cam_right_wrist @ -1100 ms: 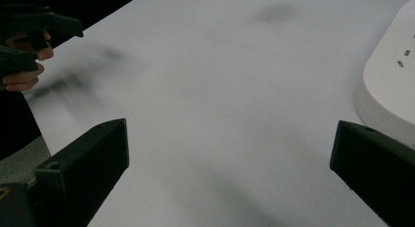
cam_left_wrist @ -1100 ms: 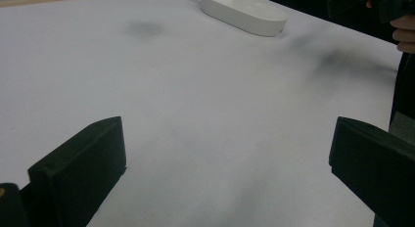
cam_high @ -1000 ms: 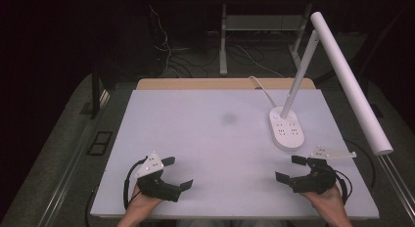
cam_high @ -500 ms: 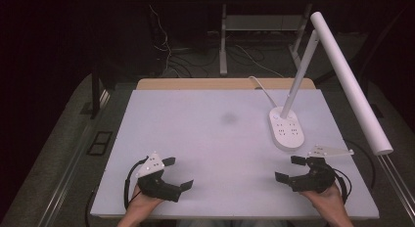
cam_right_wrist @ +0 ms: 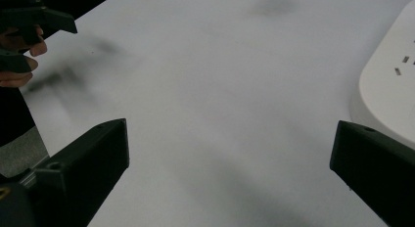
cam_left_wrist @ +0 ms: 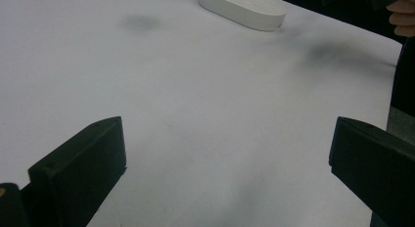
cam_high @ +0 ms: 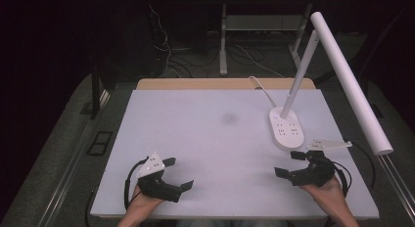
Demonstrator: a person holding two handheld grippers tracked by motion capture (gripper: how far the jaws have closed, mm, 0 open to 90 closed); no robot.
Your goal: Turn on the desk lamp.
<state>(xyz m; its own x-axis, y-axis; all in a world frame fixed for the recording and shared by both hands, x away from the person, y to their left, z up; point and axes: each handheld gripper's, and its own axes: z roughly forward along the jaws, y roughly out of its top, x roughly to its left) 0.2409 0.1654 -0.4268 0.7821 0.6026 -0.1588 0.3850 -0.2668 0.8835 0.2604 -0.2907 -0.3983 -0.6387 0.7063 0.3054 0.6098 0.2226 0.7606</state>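
My left gripper (cam_high: 177,173) rests near the front left of the white table (cam_high: 205,139), jaws wide apart and empty (cam_left_wrist: 225,168). At the front right, my right gripper (cam_high: 289,163) is likewise open with nothing between its jaws (cam_right_wrist: 230,168). A white lamp base with sockets (cam_high: 286,129) stands just beyond the right gripper; it appears at the right edge of the right gripper view (cam_right_wrist: 391,85) and far off in the left gripper view (cam_left_wrist: 242,9). The other hand and gripper (cam_right_wrist: 24,36) show at the top left of the right gripper view.
The lamp's white arm and long tube head (cam_high: 350,80) lean over the table's right side. A faint grey smudge (cam_high: 228,118) marks the table's middle. Cables and table legs (cam_high: 223,36) lie on the dark floor behind.
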